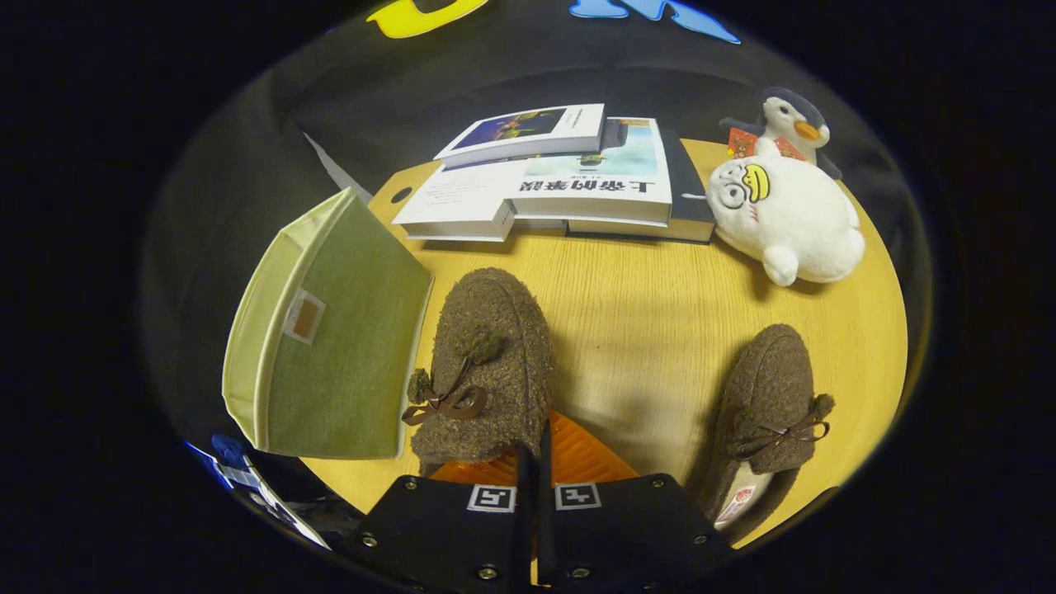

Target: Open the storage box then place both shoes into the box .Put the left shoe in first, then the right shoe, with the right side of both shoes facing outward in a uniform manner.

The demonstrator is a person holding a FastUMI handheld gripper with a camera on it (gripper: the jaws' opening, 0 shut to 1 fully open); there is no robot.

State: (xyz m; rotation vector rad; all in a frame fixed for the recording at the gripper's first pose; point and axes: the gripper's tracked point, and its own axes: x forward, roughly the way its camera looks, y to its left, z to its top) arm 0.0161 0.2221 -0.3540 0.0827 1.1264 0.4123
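Item 1: brown fuzzy slipper-style shoe with a pompom and thin bow [487, 363], laid on the round pale wooden tabletop [652, 322] just ahead of the gripper [535, 462]. Its long axis runs away from the gripper, toe toward the books, heel end nearest the jaws. The jaws are seen nearly pressed together, only a thin slit between them, at the heel edge of this shoe; whether the fabric is pinched cannot be told.

Item 2: matching brown fuzzy shoe [767, 404], set well apart from the first, near the tabletop's right edge, toe likewise pointed away, pale lining visible at the heel opening.

Item 3: green fabric storage box with pale trim and a small tag window [330, 346], closed, placed at the tabletop's left edge, just beside the first shoe.

Item 4: stack of paperback books [569, 181], lying flat along the far edge.

Item 5: white plush toy with a yellow bill [784, 219], on its side at the far right edge, beside the books; a small plush penguin [788, 120] is placed just behind it.
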